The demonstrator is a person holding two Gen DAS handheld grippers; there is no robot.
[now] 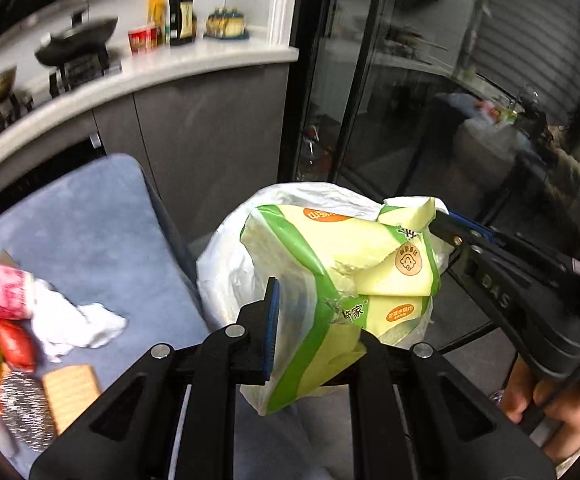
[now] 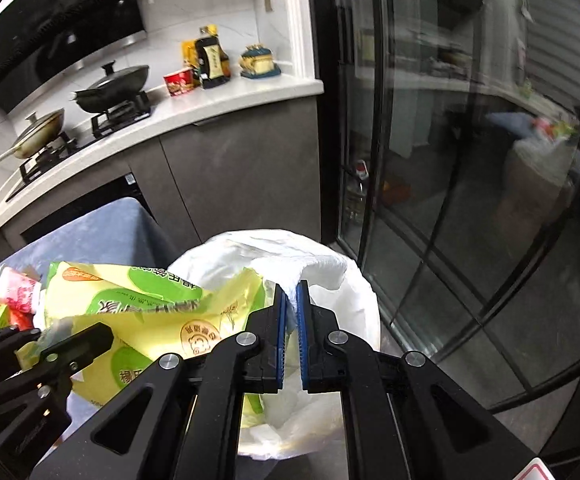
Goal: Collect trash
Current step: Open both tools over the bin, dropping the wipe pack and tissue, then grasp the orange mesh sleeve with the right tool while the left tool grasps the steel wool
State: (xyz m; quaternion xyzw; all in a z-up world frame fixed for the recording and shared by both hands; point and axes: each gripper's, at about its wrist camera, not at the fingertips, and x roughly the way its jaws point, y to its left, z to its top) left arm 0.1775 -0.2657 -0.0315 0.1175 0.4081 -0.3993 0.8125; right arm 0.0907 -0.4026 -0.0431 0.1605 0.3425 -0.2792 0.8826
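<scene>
My left gripper is shut on a large yellow-green plastic wrapper and holds it over the mouth of a white trash bag. The wrapper also shows in the right wrist view, with the left gripper on it. My right gripper is shut on the rim of the white trash bag and holds it up. In the left wrist view the right gripper is at the bag's far right side.
A blue cloth-covered table on the left carries more trash: a pink cup, crumpled white tissue, a red sausage, a cracker. A kitchen counter with pans and bottles is behind. A glass door is on the right.
</scene>
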